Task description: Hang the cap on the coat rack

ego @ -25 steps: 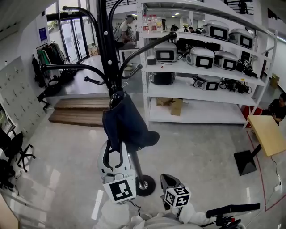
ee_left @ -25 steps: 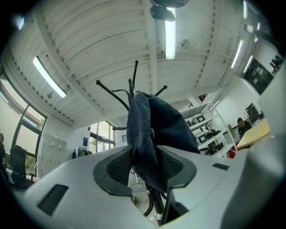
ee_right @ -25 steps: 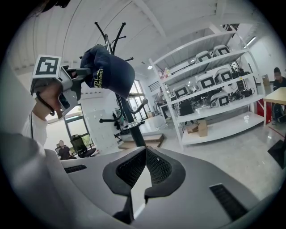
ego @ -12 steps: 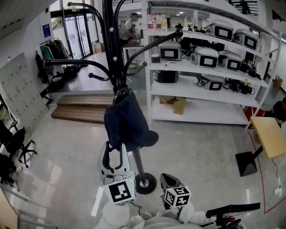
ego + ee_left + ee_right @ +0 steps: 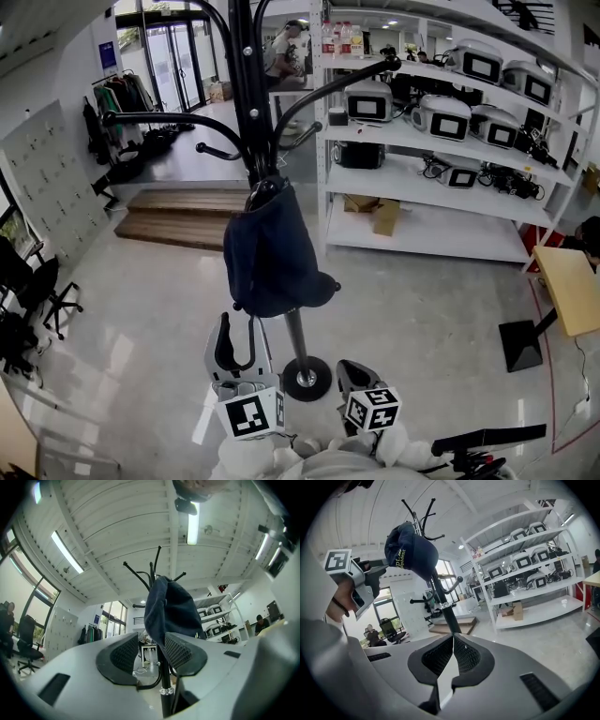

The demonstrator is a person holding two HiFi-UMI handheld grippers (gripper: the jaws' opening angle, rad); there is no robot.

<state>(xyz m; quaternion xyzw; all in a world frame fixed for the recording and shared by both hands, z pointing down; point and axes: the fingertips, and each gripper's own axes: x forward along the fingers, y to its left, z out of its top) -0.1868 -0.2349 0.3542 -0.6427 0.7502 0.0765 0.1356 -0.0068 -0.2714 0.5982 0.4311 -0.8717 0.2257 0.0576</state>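
Cap hangs on coat rack beyond left gripper's just-spread, empty jaws; right gripper's are pressed together. Loosely hooked, it may slip.

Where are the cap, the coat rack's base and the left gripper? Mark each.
cap (image 5: 272, 253): head view, middle of its navy crown.
coat rack base (image 5: 320, 386): head view, round black foot.
left gripper (image 5: 240, 323): head view, midway between its fingertips.
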